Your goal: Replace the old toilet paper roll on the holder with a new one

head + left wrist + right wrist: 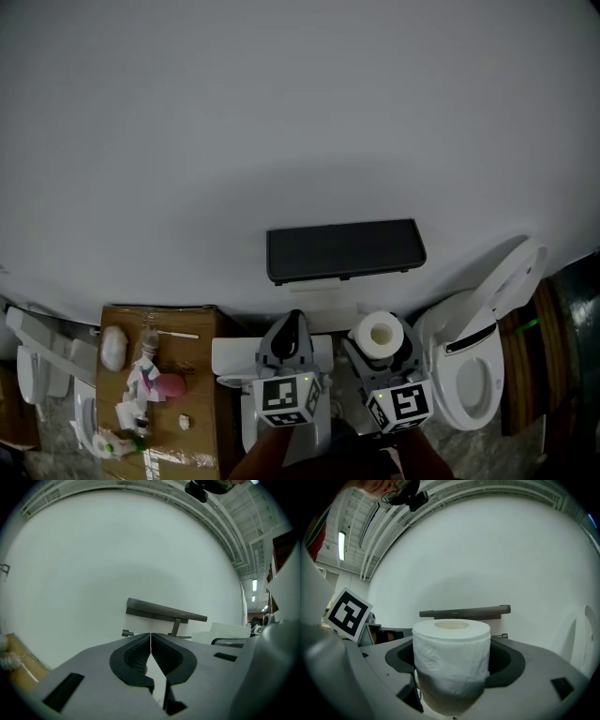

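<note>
Two tongs: left tongs (pixel 150 641) closed, empty; right tongs (pixel 380 349) clamping upright white toilet paper roll (pixel 451 663). Risk: over-squeezed soft roll slips before dark grey wall holder (pixel 344 250) at 12 o'clock

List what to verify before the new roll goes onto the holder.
1. New roll securely gripped: ok, the right gripper is closed on its sides.
2. New roll's core lined up with the rod: not ok, the roll stands upright and the rod runs level.
3. Old roll off the holder: ok, the left gripper view shows none on it.
4. Left gripper free to help: ok, jaws together, nothing between them.
5. Rod end open for loading: cannot tell.
</note>
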`<state>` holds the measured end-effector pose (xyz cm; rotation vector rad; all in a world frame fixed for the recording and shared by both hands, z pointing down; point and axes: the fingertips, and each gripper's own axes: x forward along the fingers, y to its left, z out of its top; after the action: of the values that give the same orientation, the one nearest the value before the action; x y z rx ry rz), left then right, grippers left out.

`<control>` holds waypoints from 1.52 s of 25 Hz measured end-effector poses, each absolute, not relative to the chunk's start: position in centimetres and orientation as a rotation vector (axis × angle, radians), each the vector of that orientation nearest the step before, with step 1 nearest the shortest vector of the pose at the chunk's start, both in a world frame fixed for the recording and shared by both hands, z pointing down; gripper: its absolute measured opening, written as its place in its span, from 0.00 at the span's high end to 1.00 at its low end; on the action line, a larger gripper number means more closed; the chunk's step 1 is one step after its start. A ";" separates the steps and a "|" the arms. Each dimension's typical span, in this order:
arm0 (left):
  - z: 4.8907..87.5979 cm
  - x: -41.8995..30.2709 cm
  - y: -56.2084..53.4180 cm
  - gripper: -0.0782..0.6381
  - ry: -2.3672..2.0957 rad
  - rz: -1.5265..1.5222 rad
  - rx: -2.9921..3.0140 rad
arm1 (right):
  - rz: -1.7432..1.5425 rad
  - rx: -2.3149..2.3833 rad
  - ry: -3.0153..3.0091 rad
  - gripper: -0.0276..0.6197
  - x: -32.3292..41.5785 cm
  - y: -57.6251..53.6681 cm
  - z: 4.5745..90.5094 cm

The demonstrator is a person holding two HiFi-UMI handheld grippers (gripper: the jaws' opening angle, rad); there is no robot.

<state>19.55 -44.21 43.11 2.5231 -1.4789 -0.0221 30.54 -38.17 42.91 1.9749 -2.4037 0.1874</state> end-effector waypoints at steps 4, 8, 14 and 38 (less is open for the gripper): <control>44.0 19.7 -45.0 0.84 -1.389 -0.127 2.397 | 0.182 1.954 -2.407 0.33 30.7 -38.6 43.0; 44.6 19.9 -45.6 0.77 -1.275 -0.253 2.288 | 0.190 1.966 -2.395 0.33 31.2 -38.8 43.4; 45.8 20.7 -46.9 0.61 -1.053 -0.480 2.058 | 0.204 1.980 -2.371 0.33 32.1 -39.1 43.9; 47.2 23.4 -52.4 0.57 -0.800 -0.845 1.660 | 0.254 1.990 -2.332 0.33 33.8 -39.7 45.5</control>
<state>23.35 -52.38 47.19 1.6603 -0.8005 -0.8455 33.75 -39.70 45.53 1.9902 -2.3316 0.2543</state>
